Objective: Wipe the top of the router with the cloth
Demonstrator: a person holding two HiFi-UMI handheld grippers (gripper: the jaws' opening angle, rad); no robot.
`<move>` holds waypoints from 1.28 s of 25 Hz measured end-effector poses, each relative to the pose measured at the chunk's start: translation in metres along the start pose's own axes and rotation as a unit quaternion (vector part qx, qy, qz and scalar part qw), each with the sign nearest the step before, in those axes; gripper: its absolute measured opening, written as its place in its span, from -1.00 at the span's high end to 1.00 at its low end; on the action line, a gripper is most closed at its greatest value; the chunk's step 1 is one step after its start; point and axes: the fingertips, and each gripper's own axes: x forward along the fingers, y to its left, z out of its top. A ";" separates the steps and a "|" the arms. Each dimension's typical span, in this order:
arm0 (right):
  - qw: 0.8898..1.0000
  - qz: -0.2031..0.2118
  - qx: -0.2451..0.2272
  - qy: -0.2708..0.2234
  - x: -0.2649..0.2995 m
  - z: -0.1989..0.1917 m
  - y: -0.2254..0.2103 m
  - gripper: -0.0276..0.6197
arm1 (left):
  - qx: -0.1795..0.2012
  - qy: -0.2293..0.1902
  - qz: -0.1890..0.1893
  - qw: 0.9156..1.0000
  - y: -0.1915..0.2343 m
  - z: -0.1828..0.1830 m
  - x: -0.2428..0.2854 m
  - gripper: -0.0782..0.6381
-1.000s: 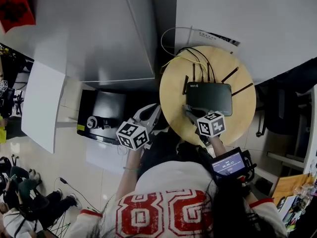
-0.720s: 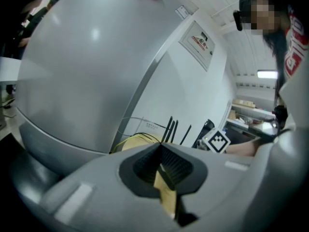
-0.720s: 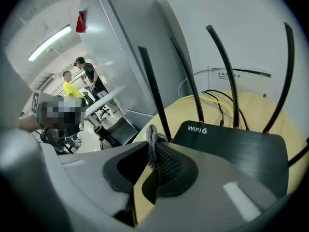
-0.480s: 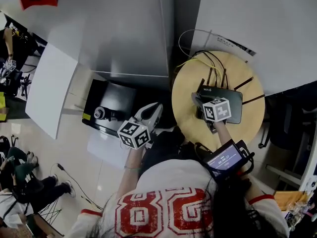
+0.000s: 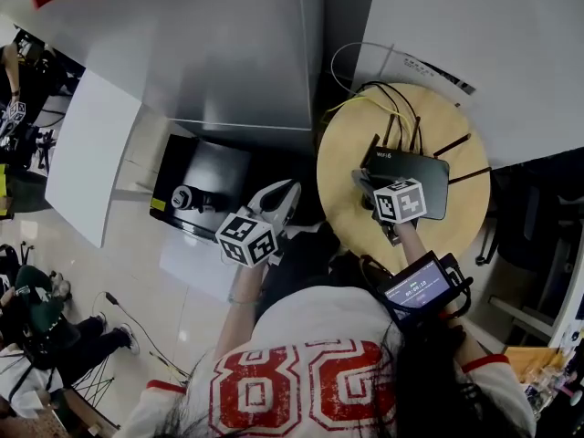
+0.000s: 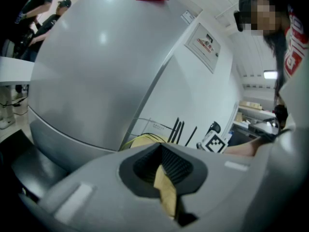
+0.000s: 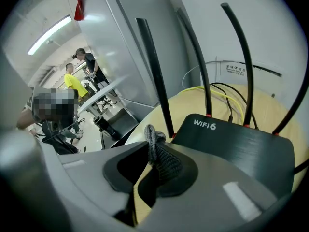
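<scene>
Right gripper (image 5: pixel 363 182) pinches dark knitted cloth (image 7: pixel 161 161), moved up onto WiFi 6 router (image 5: pixel 415 176) corner. Left gripper (image 5: pixel 285 192) – jaws together, empty. Round wooden table (image 5: pixel 351 222); grey cabinet (image 5: pixel 228 53) beside.

Bright, even light from a ceiling strip (image 7: pixel 50 34); fisheye-bent edges, dark corners, blurred foreground.

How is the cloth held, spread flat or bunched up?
Bunched. The dark cloth sits as a twisted wad pinched in the right tool, not spread over the router.
</scene>
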 end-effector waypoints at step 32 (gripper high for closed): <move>0.998 0.049 0.028 0.007 -0.035 -0.079 0.036 0.78 | 0.033 0.052 -0.087 0.994 -0.064 -0.011 0.073 0.78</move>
